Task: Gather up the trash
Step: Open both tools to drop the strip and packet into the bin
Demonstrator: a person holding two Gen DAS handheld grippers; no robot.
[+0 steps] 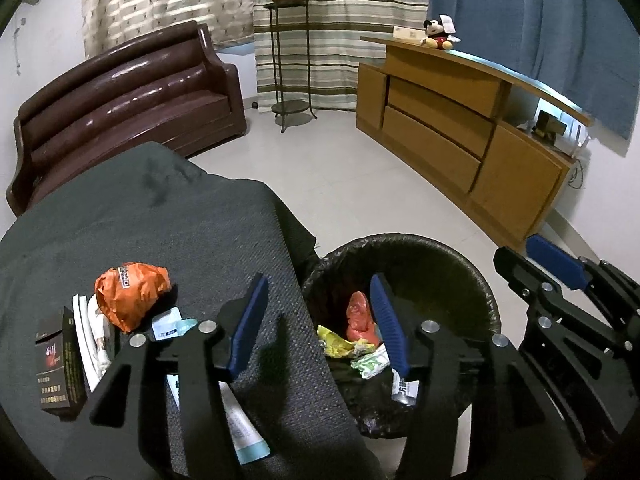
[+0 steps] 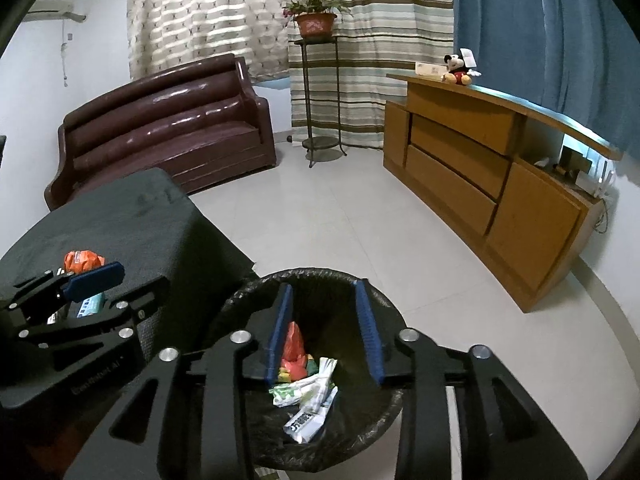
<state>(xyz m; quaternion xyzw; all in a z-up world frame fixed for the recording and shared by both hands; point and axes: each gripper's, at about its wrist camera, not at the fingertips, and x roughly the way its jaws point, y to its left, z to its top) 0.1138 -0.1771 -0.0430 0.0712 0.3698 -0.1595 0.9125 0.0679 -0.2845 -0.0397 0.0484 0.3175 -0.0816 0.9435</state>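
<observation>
Grey cloth point(image 1: 140, 208) covers the table beside a black-lined bin point(image 2: 384, 300) on pale floor tiles. Nothing is held between the parted pads of the left gripper point(image 1: 320, 320), seen over the table edge and bin rim. The right gripper point(image 2: 326, 332) is spread over the bin, also empty. Wrappers point(image 2: 308, 392) are seen inside the bin. An orange wrapper point(image 1: 130, 294), a dark box point(image 1: 60, 372) and a tube point(image 1: 244, 432), partly hidden by the fingers, are left on the cloth.

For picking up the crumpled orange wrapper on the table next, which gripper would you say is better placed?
Left, most likely. The left gripper, open and empty, hangs at the table edge close to the orange wrapper. The right gripper, also open, is over the bin, farther away.
</observation>
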